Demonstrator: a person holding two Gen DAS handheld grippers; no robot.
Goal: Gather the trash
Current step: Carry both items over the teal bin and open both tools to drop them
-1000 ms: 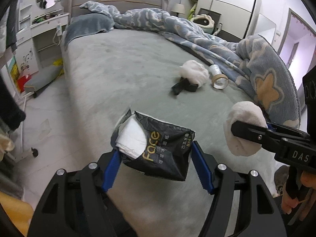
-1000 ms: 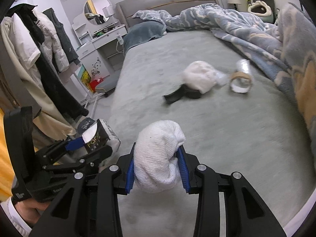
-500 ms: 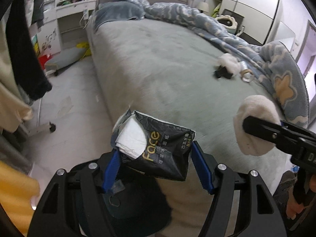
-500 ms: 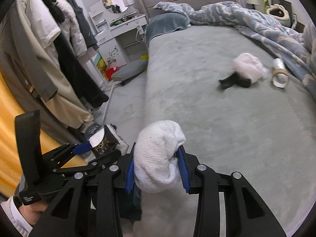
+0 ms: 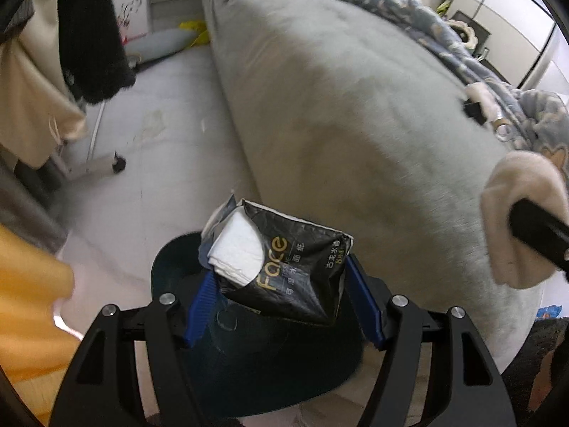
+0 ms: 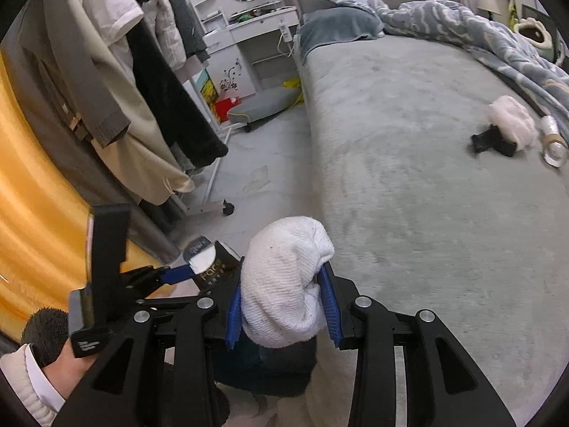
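Note:
My left gripper (image 5: 281,306) is shut on a black "Face" tissue pack (image 5: 284,270) with white tissue showing, held above a dark round bin (image 5: 249,366) on the floor beside the bed. My right gripper (image 6: 282,302) is shut on a white crumpled towel wad (image 6: 284,281), just right of the left gripper and also over the bin (image 6: 263,366). The wad also shows in the left wrist view (image 5: 515,220), and the pack in the right wrist view (image 6: 213,267). On the bed lie a white fluffy wad (image 6: 512,124) on a black item (image 6: 490,142) and a tape roll (image 6: 553,142).
The grey bed (image 6: 409,178) fills the right side, with a blue patterned blanket (image 6: 480,35) at the far edge. A clothes rack with coats (image 6: 124,89) stands on the left with a wheeled base (image 6: 227,210). A yellow curtain (image 6: 28,213) is at the near left.
Both grippers have pulled back from the bed and swung left and down with their loads. The dark bin has come into view beneath them. The items left on the bed look farther away.

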